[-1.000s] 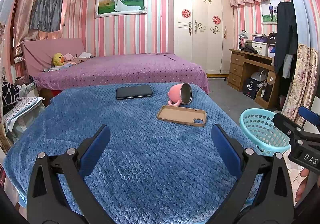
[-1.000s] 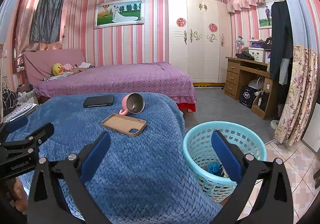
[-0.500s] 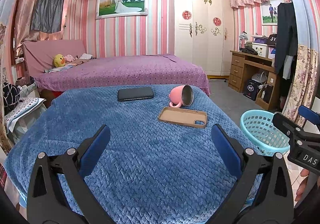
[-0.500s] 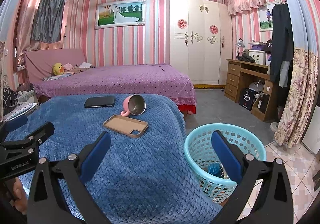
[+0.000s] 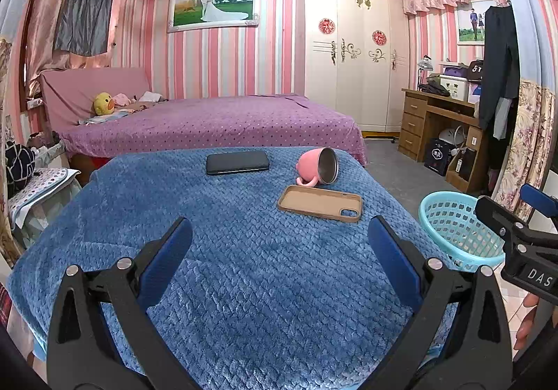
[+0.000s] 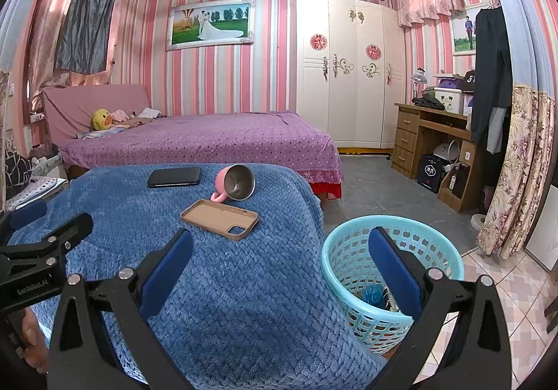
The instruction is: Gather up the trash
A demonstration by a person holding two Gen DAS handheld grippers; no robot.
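A light blue plastic basket (image 6: 394,271) stands on the floor right of the blue-blanketed table (image 6: 216,285); it holds a blue crumpled item (image 6: 372,294) and other scraps. It also shows in the left wrist view (image 5: 457,229). My left gripper (image 5: 279,250) is open and empty above the blanket (image 5: 244,268). My right gripper (image 6: 279,261) is open and empty, over the table's right edge and the basket. Each gripper shows at the edge of the other's view.
On the blanket lie a black phone (image 5: 237,162), a tipped pink mug (image 5: 319,167) and a tan phone case (image 5: 320,203). Behind stands a purple bed (image 5: 216,125). A wooden desk (image 6: 432,139) and a white wardrobe (image 6: 348,76) stand at the right.
Both grippers have drawn back slightly and risen a little; the table items sit a bit lower and farther in view. Both stay open and empty.
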